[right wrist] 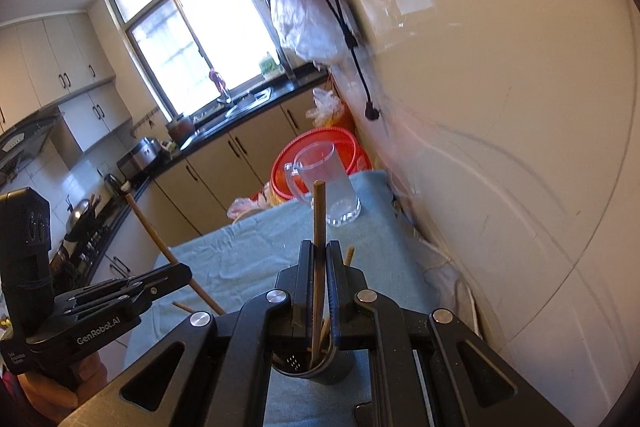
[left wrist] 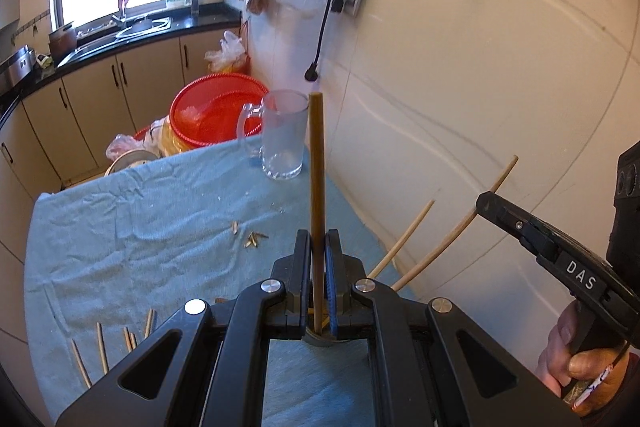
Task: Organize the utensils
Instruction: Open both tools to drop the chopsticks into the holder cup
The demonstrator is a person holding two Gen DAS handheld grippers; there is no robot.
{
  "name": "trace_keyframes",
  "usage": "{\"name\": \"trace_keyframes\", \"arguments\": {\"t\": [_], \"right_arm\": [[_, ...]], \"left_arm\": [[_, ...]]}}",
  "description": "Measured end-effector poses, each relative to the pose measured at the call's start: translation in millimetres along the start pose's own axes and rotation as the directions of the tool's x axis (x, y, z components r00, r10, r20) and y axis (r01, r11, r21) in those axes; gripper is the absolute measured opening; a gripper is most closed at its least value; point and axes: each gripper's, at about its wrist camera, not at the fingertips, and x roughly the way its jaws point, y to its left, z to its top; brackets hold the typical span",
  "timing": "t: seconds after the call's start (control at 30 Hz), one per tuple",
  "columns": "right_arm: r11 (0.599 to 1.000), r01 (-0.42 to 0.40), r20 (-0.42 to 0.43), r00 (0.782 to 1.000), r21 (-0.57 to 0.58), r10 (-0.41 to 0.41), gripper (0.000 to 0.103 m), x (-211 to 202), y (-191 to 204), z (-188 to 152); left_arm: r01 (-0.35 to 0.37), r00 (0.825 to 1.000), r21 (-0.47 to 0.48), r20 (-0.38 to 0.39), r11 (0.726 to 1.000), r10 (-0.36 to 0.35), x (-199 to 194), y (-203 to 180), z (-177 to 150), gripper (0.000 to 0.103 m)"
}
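Note:
My left gripper [left wrist: 319,243] is shut on a brown chopstick [left wrist: 316,167] that stands upright, its lower end in a dark holder cup [left wrist: 320,339] under the jaws. My right gripper [right wrist: 319,251] is shut on a brown chopstick [right wrist: 319,215], whose lower end also sits in the dark perforated holder cup [right wrist: 316,367]. The right gripper shows at the right of the left wrist view [left wrist: 486,203], with pale chopsticks [left wrist: 404,241] leaning beside it. The left gripper shows at the left of the right wrist view [right wrist: 180,273]. Several loose chopsticks [left wrist: 102,351] lie on the blue cloth [left wrist: 140,227].
A clear glass mug [left wrist: 282,135] stands at the far end of the cloth, near the white wall [left wrist: 480,87]. Red and yellow basins [left wrist: 212,111] sit beyond the table. Small scraps [left wrist: 252,239] lie mid-cloth. Kitchen cabinets and a sink are at the back left.

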Motion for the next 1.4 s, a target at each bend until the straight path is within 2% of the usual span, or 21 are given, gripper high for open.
{"name": "trace_keyframes", "arguments": {"t": [0.33, 0.83, 0.9, 0.97, 1.03, 1.1, 1.23, 1.4], "right_arm": [[1.0, 0.018, -0.07, 0.997, 0.006, -0.017, 0.006, 37, -9, -10], [1.0, 0.017, -0.068, 0.998, -0.021, -0.018, 0.007, 51, -4, -7], [1.0, 0.018, -0.062, 0.998, -0.023, -0.019, 0.007, 48, -4, -5], [1.0, 0.017, -0.051, 0.999, -0.017, -0.018, 0.007, 44, -5, -2], [1.0, 0.015, -0.041, 0.999, -0.01, -0.015, 0.008, 38, -5, 0], [1.0, 0.023, -0.028, 0.999, -0.006, -0.023, 0.018, 31, -4, 3], [1.0, 0.029, 0.006, 1.0, 0.004, -0.029, 0.029, 9, -1, 4], [0.999, 0.036, 0.028, 0.999, 0.009, -0.037, 0.043, -12, 10, 5]], "left_arm": [[-0.039, 0.998, 0.024, -0.047, 0.999, 0.04, 30, 2, -13, 0.007], [-0.054, 0.998, -0.005, -0.045, 0.999, 0.054, 38, 10, -6, 0.008], [-0.051, 0.998, -0.01, -0.039, 0.999, 0.051, 35, 11, -6, 0.013], [-0.054, 0.998, -0.015, -0.03, 0.998, 0.054, 31, 12, -5, 0.023], [-0.054, 0.998, -0.02, -0.016, 0.998, 0.054, 24, 13, -3, 0.023], [-0.054, 0.999, -0.026, -0.005, 0.998, 0.053, 16, 15, 0, 0.024], [-0.071, 0.997, -0.034, 0.035, 0.997, 0.072, -4, 20, 2, 0.032], [-0.09, 0.993, -0.064, 0.064, 0.994, 0.094, -27, 34, 0, 0.034]]}}
